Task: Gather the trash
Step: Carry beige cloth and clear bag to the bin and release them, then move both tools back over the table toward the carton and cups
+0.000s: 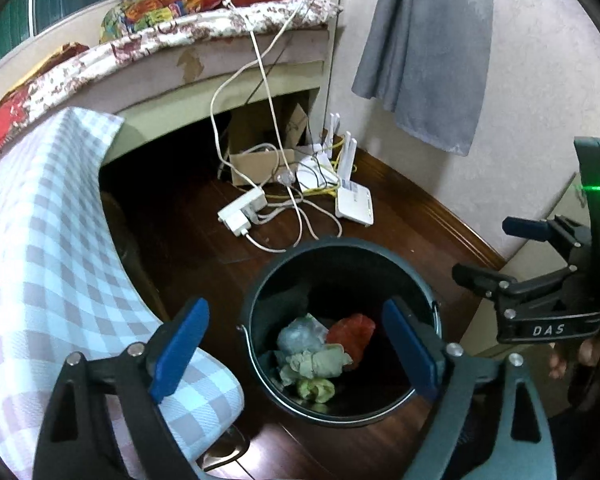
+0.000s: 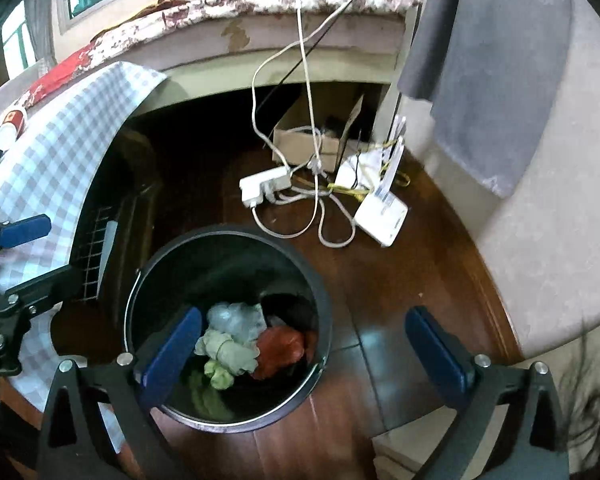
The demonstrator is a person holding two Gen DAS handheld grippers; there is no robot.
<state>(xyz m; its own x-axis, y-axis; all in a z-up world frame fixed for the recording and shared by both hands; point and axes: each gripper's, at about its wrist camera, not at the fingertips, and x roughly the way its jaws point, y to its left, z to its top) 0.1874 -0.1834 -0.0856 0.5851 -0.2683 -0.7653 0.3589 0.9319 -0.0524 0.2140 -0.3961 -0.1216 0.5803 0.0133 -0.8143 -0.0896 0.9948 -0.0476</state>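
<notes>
a home bedroom (lived-in): quilted bed (image 1: 228,28), floor router (image 1: 354,204).

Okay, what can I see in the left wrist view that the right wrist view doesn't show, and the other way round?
Only the left wrist view shows the right gripper, open and empty, with its green light.

Only the right wrist view shows paper cups on the checked tablecloth and the left gripper, open.

Both show the black bin holding crumpled trash, the white power strip, the router, the cardboard box and the grey cloth.
</notes>
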